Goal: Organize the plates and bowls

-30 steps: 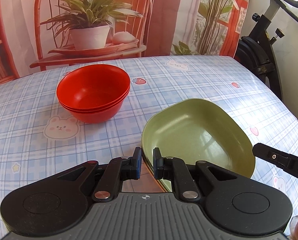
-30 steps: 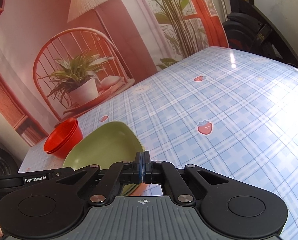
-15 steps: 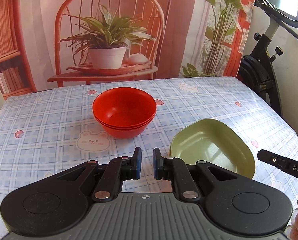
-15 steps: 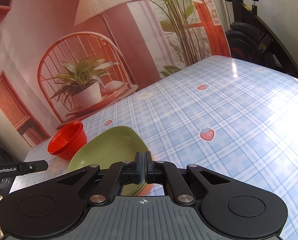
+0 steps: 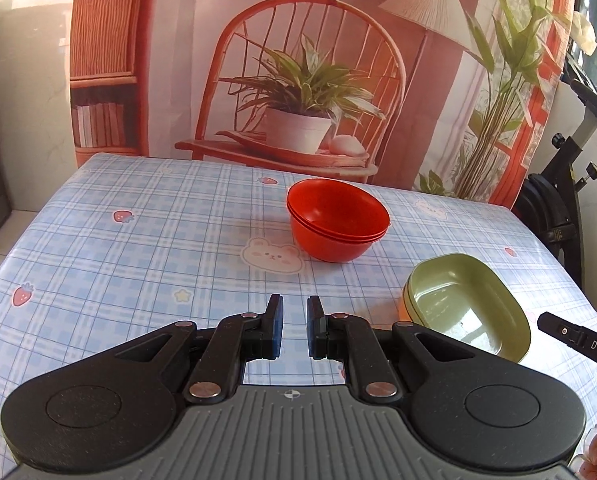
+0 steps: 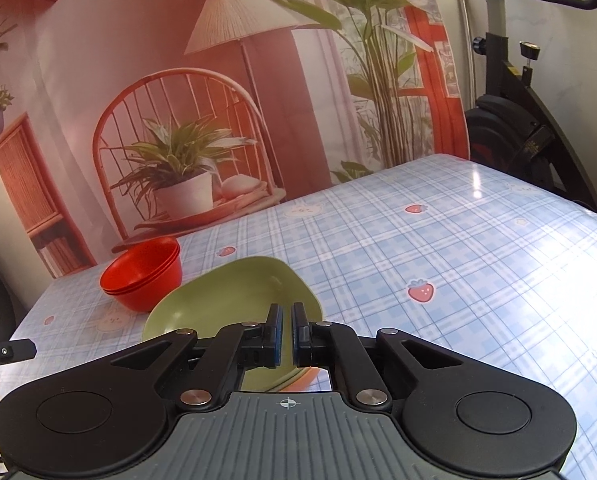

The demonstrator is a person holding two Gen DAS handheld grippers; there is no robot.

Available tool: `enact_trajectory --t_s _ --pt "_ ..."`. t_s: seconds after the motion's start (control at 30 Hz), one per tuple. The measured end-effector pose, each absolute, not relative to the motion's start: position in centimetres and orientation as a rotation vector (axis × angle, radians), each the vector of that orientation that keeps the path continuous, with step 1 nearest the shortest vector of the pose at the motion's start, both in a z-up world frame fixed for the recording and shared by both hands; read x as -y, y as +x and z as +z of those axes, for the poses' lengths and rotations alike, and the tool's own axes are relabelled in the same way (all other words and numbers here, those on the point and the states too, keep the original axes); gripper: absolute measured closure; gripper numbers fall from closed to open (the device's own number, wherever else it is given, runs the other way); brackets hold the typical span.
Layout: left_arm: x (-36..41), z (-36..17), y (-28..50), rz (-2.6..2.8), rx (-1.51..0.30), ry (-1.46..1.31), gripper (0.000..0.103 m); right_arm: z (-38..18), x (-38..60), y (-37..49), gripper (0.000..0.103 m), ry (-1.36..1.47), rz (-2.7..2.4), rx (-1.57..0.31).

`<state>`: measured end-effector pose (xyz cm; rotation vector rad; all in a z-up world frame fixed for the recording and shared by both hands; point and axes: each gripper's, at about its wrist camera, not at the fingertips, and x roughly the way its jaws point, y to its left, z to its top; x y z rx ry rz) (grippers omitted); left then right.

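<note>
**A:** ok so where's everything sitting?

**B:** red bowls [image 5: 338, 220] are nested in one stack toward the far side of the worktop [image 5: 138, 248], right next to a bear print on the checked cloth. green plates [image 5: 466, 304] are stacked too, nearer and off to the right of the bowls, not touching them. there's an orange edge peeking out under the green ones, can't tell what it is.

**A:** and the grippers?

**B:** left gripper [image 5: 294, 326] is above bare cloth with a small gap between its fingers, nothing in it. right gripper [image 6: 286, 334] has its fingers nearly together, just a thin slit, also holding nothing. it's over the near edge of the plates [image 6: 234, 304], bowls [image 6: 142, 272] further back on its left.

**A:** background?

**B:** printed backdrop [image 5: 318, 72] with chair, plant and lamp, plus an exercise bike [image 6: 518, 100] on the right.
</note>
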<state>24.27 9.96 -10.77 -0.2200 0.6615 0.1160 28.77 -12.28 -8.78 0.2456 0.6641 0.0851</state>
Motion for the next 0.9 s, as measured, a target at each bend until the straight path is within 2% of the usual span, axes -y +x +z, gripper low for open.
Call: enact_trajectory --t_s 0.23,0.37,0.9 --pt "-12.0 -10.3 25.4 0.057 -0.656 -0.207 0.089 -7.7 11.2 28.8 0.094 0.202 0.093 -0.663" --pt "-12.7 -9.6 26.8 0.014 -0.651 -0.154 0.073 -6.7 10.7 29.3 0.093 0.172 0.097 -0.659" --pt "-15.3 -9.0 32.7 -0.129 -0.671 -0.081 0.072 -4.7 8.6 36.3 0.088 0.175 0.093 -0.754"
